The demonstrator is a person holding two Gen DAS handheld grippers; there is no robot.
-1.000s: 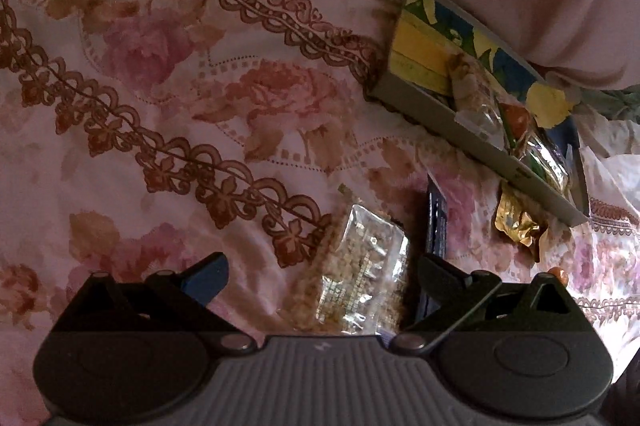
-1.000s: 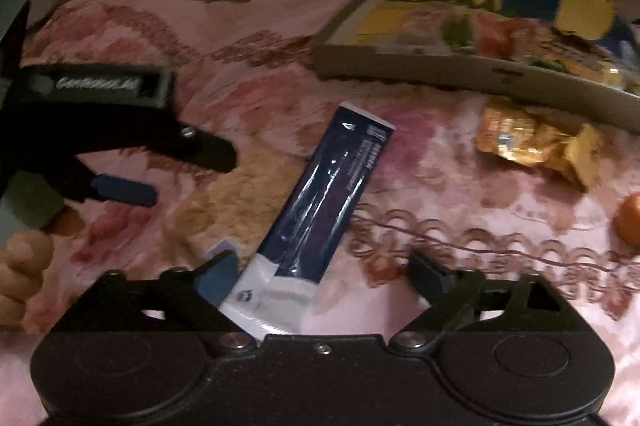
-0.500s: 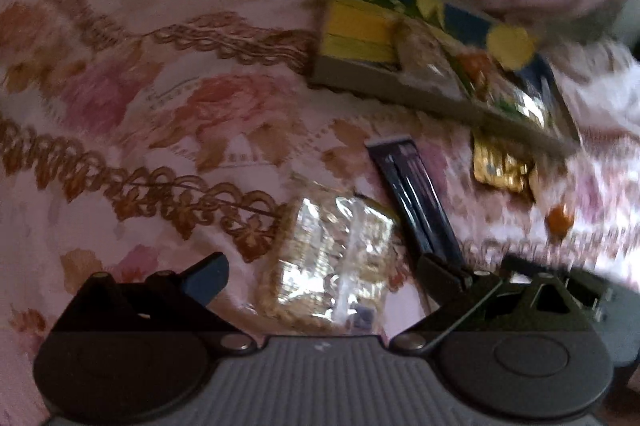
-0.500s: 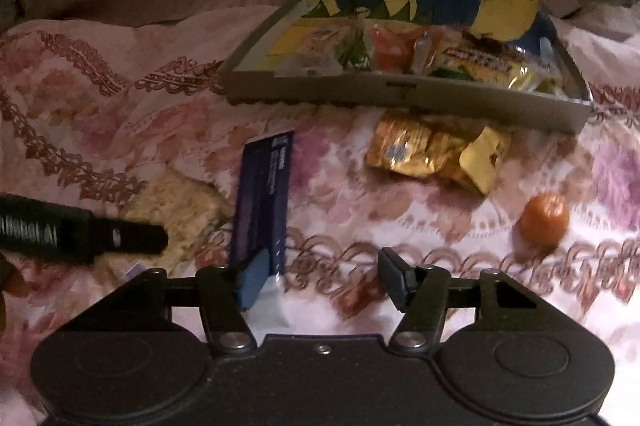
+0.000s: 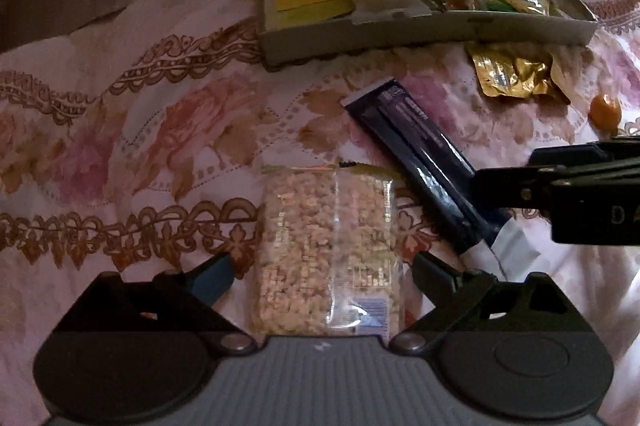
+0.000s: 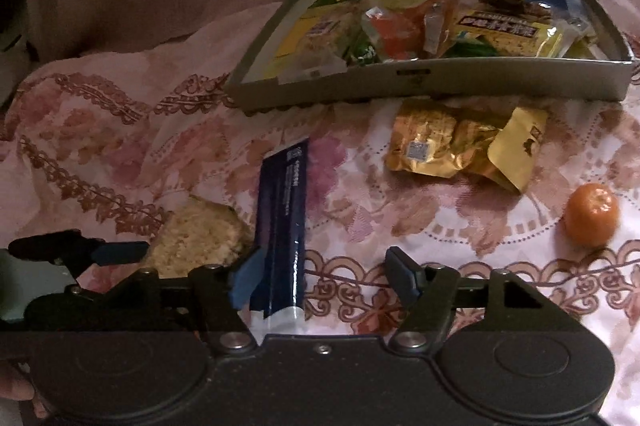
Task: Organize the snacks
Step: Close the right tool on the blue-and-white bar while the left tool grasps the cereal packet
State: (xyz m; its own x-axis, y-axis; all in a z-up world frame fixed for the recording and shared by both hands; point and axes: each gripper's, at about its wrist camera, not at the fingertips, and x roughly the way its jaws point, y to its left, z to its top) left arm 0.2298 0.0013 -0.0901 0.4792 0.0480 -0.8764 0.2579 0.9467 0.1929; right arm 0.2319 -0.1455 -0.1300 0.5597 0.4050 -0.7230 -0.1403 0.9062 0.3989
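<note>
A cereal bar in a clear wrapper [image 5: 328,246] lies flat on the flowered sheet between the fingers of my left gripper [image 5: 320,268]. The jaws are wide and closing, and neither pad presses on the bar. To its right a long dark blue packet [image 5: 420,169] lies slanted. In the right wrist view that blue packet [image 6: 284,222] runs up between the fingers of my right gripper [image 6: 326,276], close against the left fingertip [image 6: 246,276]. Those jaws are opening and do not clamp it. The cereal bar [image 6: 196,238] shows just left of it.
A grey cardboard tray [image 6: 400,81] holding several snack packets stands at the back against a pink cushion. In front of it lie a crumpled gold packet [image 6: 460,149] and, further right, a small orange fruit [image 6: 591,216]. The right gripper's finger [image 5: 560,185] reaches in from the right of the left wrist view.
My left gripper has rolled and shifted over the cereal bar, which now lies straight between its fingers. My right gripper has slid right along the blue packet and its jaws stand narrower than before.
</note>
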